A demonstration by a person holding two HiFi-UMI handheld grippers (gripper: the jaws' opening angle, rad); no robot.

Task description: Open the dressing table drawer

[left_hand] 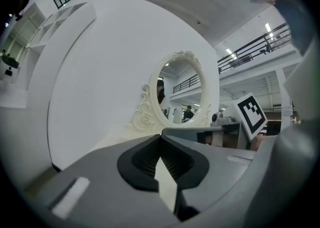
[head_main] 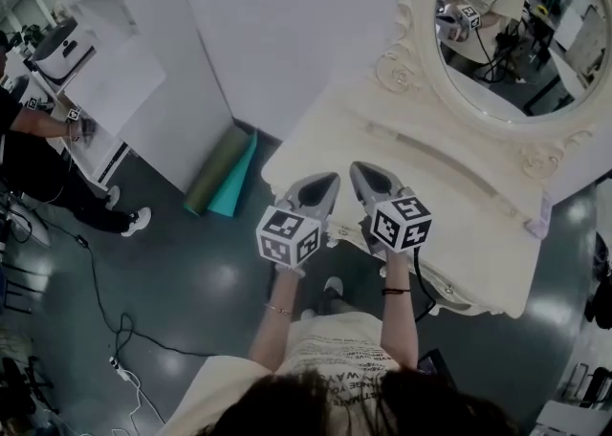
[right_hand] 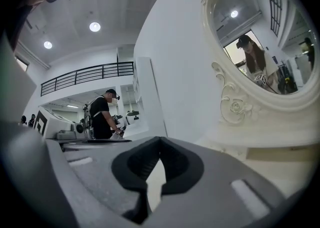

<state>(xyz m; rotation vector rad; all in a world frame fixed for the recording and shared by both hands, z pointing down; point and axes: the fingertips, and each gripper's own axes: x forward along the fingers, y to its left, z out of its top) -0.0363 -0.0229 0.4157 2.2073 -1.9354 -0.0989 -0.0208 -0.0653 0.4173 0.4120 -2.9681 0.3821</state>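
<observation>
The drawer is tucked under the near edge of the table, on the side facing the wearer. From the head view its front is almost all hidden by the top. There's a sliver of carved cream front, and what may be a knob, though it's too small to call. No sign of the front standing out from the table.

Both grippers hang side by side over that near edge, at the table's left part, neither one touching it. The left gripper is clenched. In its own view the tips meet with nothing between them, only the pale top showing through the gap lower down. The right gripper is just beside it and likewise clenched on nothing, tips together in its own view. Both point across the top toward the back.

The oval mirror stands in its carved frame at the back of the table and reflects the wearer.

Further out, two rolled mats lie on the dark floor against a white wall. A cable trails across the floor, and another person stands at far left.
</observation>
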